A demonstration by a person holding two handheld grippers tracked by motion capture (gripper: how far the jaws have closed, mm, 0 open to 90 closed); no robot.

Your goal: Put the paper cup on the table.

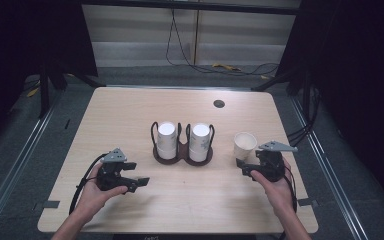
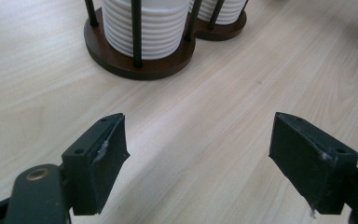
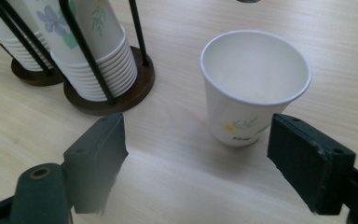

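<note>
2 hand-held grippers, both low over the light wood-grain table. Going left to right: left gripper sits at the near-left, jaws spread wide with nothing between them, just bare tabletop; in the left gripper view they point toward the dark brown 2-ring wooden cup holder with black wire posts at table centre. Holder carries 2 upright stacks of white ribbed paper cups, side by side. Just right of the holder, apart from it, stands 1 loose white paper cup with a small floral print, upright, mouth up, long axis vertical. Right gripper is just in front of it on the person's side, jaws apart and not touching the cup; in the right gripper view the cup stands a little beyond the fingertips and toward the right jaw. Right hand is clearly the nearer one; left is well apart from the cup. Next move probably: short push forward so the jaws straddle the cup wall, then close gently, thin paper will crush.

Round dark grommet hole at the far edge. Grey floor, dark curtains at the sides, loose cables behind.
</note>
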